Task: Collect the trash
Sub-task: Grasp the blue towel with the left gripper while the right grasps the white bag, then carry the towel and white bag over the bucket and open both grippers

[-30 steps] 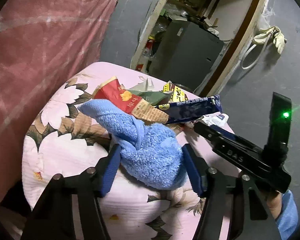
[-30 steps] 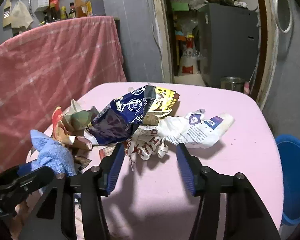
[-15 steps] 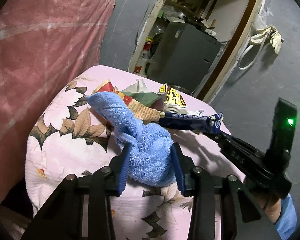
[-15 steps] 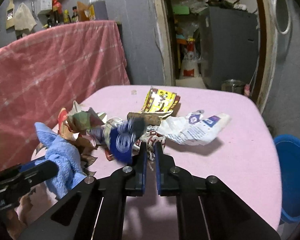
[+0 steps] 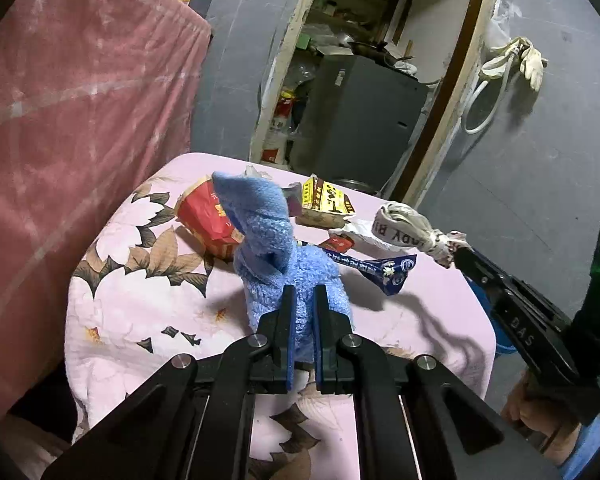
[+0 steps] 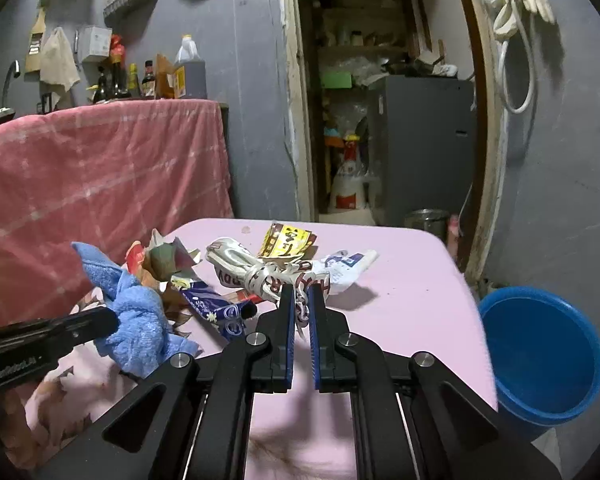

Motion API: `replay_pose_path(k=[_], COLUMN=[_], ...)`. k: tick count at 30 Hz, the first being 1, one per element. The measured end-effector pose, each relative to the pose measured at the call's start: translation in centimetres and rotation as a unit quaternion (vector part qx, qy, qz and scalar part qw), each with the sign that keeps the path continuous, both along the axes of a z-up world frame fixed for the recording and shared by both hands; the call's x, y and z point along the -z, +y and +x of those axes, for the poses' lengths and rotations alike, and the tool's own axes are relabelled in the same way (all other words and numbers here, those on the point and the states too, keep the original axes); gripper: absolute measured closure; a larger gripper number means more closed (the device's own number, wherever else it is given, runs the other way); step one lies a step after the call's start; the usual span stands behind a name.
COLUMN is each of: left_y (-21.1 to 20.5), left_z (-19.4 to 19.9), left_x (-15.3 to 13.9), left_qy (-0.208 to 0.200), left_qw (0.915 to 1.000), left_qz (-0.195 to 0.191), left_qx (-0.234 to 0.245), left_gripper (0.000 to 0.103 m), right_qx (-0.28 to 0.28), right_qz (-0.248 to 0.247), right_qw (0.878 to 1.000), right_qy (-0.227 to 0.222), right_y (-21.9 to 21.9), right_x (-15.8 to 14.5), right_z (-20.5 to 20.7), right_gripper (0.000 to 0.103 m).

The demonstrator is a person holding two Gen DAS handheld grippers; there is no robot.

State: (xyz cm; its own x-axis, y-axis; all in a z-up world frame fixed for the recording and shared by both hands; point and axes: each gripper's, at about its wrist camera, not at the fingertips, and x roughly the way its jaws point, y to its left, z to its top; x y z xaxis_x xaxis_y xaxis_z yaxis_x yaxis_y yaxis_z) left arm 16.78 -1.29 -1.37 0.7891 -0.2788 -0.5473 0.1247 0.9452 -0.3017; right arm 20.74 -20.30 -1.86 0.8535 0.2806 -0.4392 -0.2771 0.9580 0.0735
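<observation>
Left wrist view: the left gripper point(image 5: 303, 312) has its jaws clamped on a blue towel point(image 5: 276, 248), raised off the floral tabletop point(image 5: 140, 304), probably to uncover the litter. Behind the towel lie a red wrapper point(image 5: 208, 216) and a yellow packet point(image 5: 326, 200); a dark blue wrapper point(image 5: 384, 270) lies just beside it.

Right wrist view: the right gripper point(image 6: 300, 308) pinches a crumpled white wrapper point(image 6: 256, 270), lifted beyond the towel point(image 6: 134, 312), apparently bound for the blue bucket point(image 6: 540, 356) beside the tabletop point(image 6: 400, 300).
</observation>
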Motion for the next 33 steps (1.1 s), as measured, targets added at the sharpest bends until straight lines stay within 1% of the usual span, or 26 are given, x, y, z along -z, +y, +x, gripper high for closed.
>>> replay_pose_path(k=[9,13,17,20,26,33], left_y=[-1.6,-2.0,-3.1,-3.9,-4.8,-6.9], left_z=[-1.5,-1.6,-1.8,-1.7,-1.5,-0.6], left_x=[-0.5,-0.9,-1.6,-2.0,-2.2,-3.8], left_qy=[-0.03,-0.043,-0.063,-0.072,-0.079,-0.109], left_qw=[0.9994,0.9988,0.9975,0.9965,0.9955,0.9919], left_qz=[0.014,0.011,0.015,0.023,0.025,0.019], left_qx=[0.013,0.02,0.028,0.035,0.047,0.062], left_gripper=[0.099,0.099,0.1,0.1,0.1,0.1], right_qx=[0.009,0.018,0.029,0.037,0.051,0.085], right_qz=[0.005,0.003,0.007,0.011,0.018,0.023], right_qw=[1.0,0.998,0.997,0.996,0.994,0.988], right_qy=[-0.029,-0.055,-0.076,-0.086,-0.097,-0.129], right_y=[-0.7,-1.2,-2.1,-2.9,-4.3,-6.5], right_x=[-0.5,-1.1,-1.7,-2.2,-2.6,-3.6], right_z=[-2.3,-3.7,-4.5,-4.8,-5.4,-6.4], right_gripper=[0.098,0.098,0.098,0.098,0.098,0.098])
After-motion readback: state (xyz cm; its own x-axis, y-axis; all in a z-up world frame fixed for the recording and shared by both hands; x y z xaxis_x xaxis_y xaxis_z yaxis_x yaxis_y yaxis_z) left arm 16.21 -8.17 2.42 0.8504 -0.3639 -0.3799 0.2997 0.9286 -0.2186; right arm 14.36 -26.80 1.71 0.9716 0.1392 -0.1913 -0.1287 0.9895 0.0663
